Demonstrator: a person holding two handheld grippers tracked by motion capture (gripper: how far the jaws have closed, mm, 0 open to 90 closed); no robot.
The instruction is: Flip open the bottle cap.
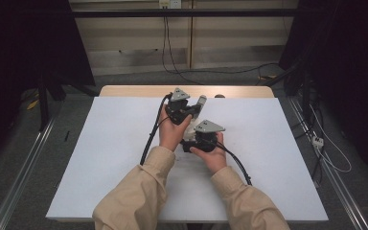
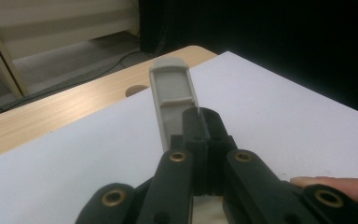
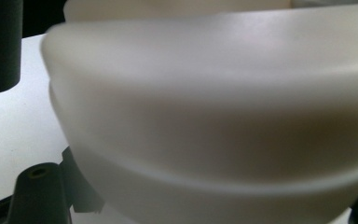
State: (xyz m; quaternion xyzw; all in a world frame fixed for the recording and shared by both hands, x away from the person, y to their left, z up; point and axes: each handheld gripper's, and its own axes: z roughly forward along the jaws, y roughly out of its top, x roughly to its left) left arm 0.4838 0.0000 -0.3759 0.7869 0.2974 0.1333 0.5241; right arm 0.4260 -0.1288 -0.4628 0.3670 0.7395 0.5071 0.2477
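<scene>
Both hands meet at the middle of the white table [image 1: 100, 158]. My left gripper [image 1: 194, 109] is shut, and its black jaws [image 2: 200, 123] lie together. A grey flat bar [image 2: 172, 88] rises just past the left jaw, touching it; whether it is pinched I cannot tell. That grey bar [image 1: 201, 100] sticks out of a white rounded object [image 1: 190, 128] between the two grippers. My right gripper [image 1: 192, 136] is against this white object [image 3: 214, 116], which looms close and blurred over the jaws and hides the fingertips. It looks shut on the object.
A wooden tabletop edge [image 1: 124, 90] with a round hole [image 2: 137, 89] runs along the far side. Black cables [image 1: 148, 139] trail from both grippers toward the person. Metal rails [image 1: 24, 167] and floor cables [image 1: 326, 148] flank the table.
</scene>
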